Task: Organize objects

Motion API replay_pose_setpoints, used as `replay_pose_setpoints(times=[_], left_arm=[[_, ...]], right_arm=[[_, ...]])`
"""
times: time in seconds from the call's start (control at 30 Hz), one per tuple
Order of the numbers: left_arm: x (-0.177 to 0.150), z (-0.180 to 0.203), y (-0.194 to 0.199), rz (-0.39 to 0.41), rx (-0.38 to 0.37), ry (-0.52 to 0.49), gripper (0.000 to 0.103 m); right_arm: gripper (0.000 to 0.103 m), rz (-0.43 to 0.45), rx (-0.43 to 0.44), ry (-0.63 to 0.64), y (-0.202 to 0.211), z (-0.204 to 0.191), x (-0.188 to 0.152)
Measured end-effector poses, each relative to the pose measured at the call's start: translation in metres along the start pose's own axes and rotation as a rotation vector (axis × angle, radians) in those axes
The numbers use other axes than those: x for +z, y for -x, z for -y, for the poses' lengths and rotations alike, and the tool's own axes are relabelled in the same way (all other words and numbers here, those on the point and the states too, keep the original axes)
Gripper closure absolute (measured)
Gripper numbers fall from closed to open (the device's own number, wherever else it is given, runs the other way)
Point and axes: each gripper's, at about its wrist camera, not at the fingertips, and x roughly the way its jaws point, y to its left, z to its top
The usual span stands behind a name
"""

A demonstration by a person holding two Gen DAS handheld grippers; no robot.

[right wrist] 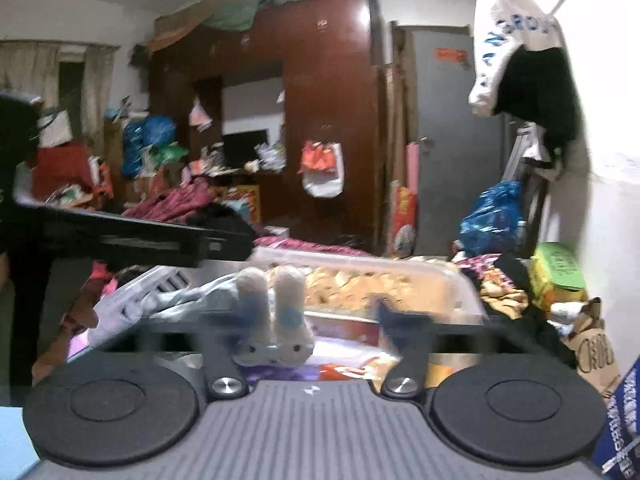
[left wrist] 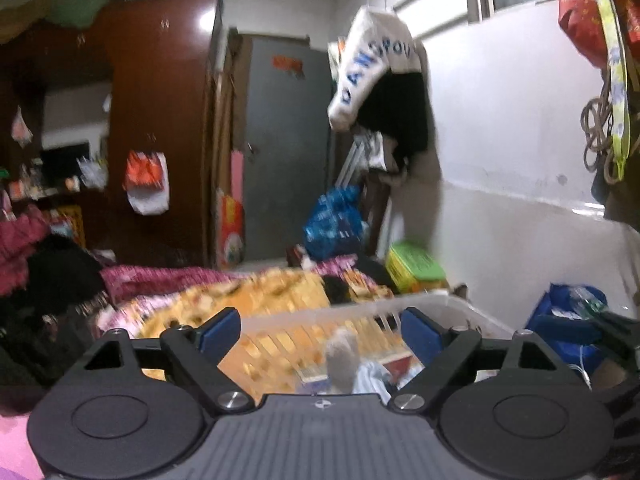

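Holding both grippers level over a white slatted basket (left wrist: 436,307) on the cluttered bed, we kept the left gripper (left wrist: 320,330) spread wide, its blue pads (left wrist: 218,330) apart and gripping nothing. In the left wrist view a grey plush toy (left wrist: 340,360) lay inside the basket, between the open fingers but clear of them. In the right wrist view the same toy, a rabbit (right wrist: 272,320) with blue-tinted ears pointing away from us, lay just in front of the right gripper (right wrist: 316,316); motion blur smeared its fingers, so we could not tell whether it was released or clenched. Behind the basket a white garment (left wrist: 368,68) hung on the wall, its blue lettering only partly legible.
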Motion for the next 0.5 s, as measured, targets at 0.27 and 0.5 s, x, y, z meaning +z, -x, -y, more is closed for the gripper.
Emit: replay_pose_setpoints(times=[0.27,0.5], left_arm=[[0.002,0.012,0.020,0.026,0.014,-0.060,0.012],[-0.019,0.026,0.084,0.110,-0.036,-0.129,0.012]], right_arm=[[0.000,0.056,0.005,-0.052,0.020,0.016,0.011],[0.000,0.004,0.024,-0.060,0.042,0.023,0.006]])
